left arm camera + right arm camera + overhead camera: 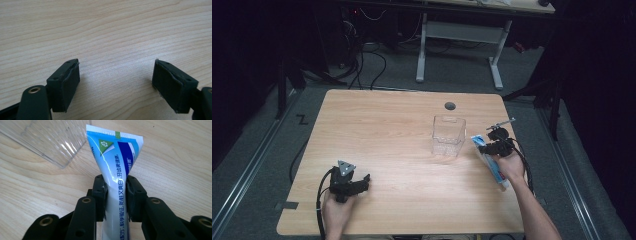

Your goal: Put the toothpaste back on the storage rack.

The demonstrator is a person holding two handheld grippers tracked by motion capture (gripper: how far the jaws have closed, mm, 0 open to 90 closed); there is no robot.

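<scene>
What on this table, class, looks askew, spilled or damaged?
Nothing stands out. The clear plastic box stands upright on the wooden table; the blue-and-white toothpaste tube is clamped in the right gripper, intact, unspilled.

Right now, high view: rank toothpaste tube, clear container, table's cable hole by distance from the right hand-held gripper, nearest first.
1. Toothpaste tube: clamped in the right hand-held gripper, near the table's right edge.
2. Clear container: just left of it, empty, upright.
3. Cable hole: beyond the container, near the far edge.

Toothpaste tube's cap end perhaps behind the jaws; cut off below
</scene>
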